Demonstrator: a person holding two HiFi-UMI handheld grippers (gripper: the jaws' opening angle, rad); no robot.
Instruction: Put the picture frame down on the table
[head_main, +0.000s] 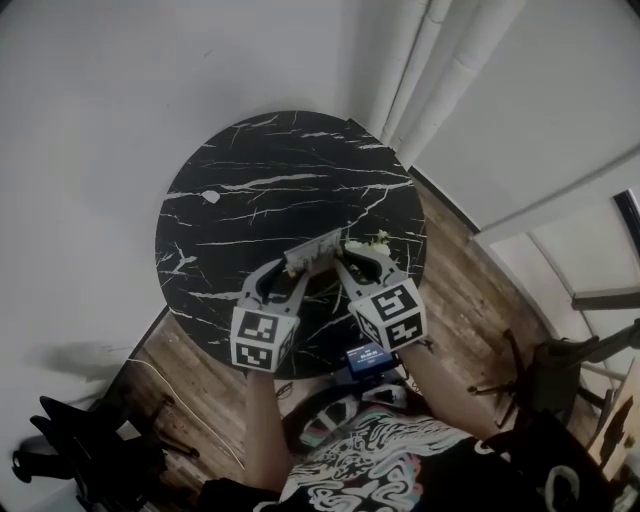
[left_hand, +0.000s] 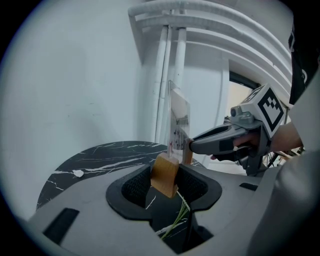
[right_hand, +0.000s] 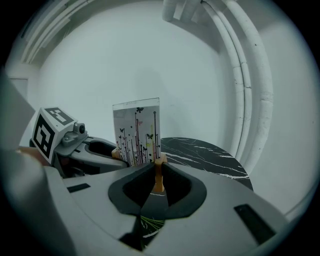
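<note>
Soft, dim, even light with a cool grey cast fills all three views. Fisheye distortion bows the pipes and walls, and the corners fall off to black. The dark tabletop is sharp, its white veins crisp. A faint grey shadow lies at the head view's lower left.

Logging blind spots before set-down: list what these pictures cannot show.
Whether the picture frame touches the table: head view, left gripper and right gripper cover its base.
White speck on the table: head view, too small to identify.
Dark object on the floor: head view, too dim to identify.
</note>
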